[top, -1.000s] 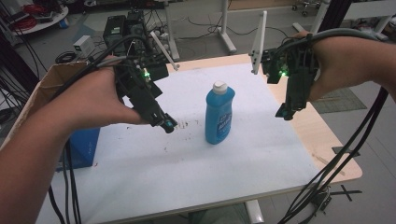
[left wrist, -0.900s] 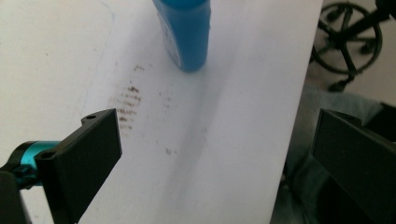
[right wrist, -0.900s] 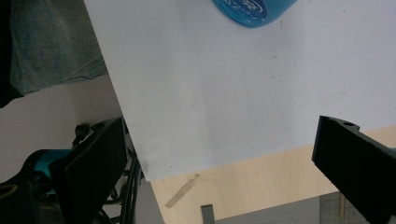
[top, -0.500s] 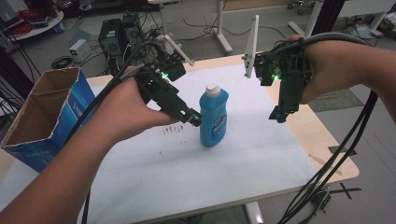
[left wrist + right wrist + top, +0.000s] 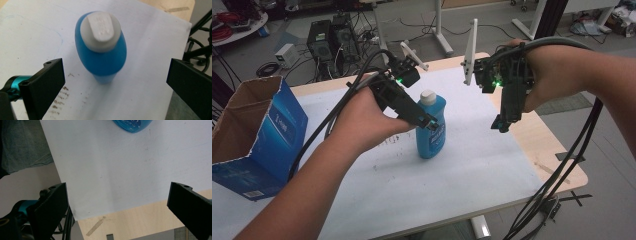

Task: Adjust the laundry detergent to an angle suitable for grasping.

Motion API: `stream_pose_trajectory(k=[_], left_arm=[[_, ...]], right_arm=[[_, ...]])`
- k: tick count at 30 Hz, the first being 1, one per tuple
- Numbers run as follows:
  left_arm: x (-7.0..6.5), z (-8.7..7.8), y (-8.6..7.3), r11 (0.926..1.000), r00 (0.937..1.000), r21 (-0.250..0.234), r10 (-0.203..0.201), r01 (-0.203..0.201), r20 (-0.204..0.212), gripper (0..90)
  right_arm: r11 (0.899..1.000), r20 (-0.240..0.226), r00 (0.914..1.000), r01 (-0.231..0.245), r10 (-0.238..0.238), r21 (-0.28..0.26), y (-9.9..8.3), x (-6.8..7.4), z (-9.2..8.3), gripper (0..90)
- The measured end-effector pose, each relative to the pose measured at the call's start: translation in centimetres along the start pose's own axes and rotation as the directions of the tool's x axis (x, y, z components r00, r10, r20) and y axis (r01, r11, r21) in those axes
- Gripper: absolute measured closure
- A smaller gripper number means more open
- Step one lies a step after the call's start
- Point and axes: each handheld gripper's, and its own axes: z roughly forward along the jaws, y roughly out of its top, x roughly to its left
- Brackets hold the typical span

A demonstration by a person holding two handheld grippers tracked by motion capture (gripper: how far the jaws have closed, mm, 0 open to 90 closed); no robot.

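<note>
A blue bottle (image 5: 432, 137) with a white cap (image 5: 428, 96) stands upright on the white sheet near the table's middle. My left gripper (image 5: 430, 123) is open and hovers at the bottle's shoulder. In the left gripper view the bottle (image 5: 105, 60) and its cap (image 5: 101, 30) sit between the wide-apart jaws, which do not touch it; the left gripper (image 5: 114, 68) holds nothing. My right gripper (image 5: 501, 125) hangs open above the table to the bottle's right. In the right gripper view the right gripper (image 5: 117, 192) is empty, with the bottle's base (image 5: 132, 125) at the top edge.
An open blue cardboard box (image 5: 259, 135) stands at the table's left end. The white sheet (image 5: 472, 170) covers most of the wooden table (image 5: 557, 160), whose right edge is bare. Cables trail from both grippers; computer towers (image 5: 329, 42) sit on the floor beyond.
My left gripper has moved right, from left of the bottle to its shoulder, jaws now either side of it. The right gripper has stayed hovering at the right.
</note>
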Motion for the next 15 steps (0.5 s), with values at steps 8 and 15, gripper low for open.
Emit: stream_pose_trajectory(k=[8, 15], left_arm=[[0.0, 1.9, 0.6, 1.0, 0.9995, -0.006, 0.004, -0.004, -0.032, 1.7], [0.2, 3.5, 0.9, 1.0, 0.9977, 0.004, 0.005, -0.004, -0.068, 1.7]], right_arm=[[1.0, -0.007, 1.0, 0.001, -0.001, -0.003, 0.0, -0.1, 0.3, 2.7], [1.0, -0.011, 0.9999, 0.002, -0.002, -0.001, -0.1, -0.2, 0.6, 2.7]])
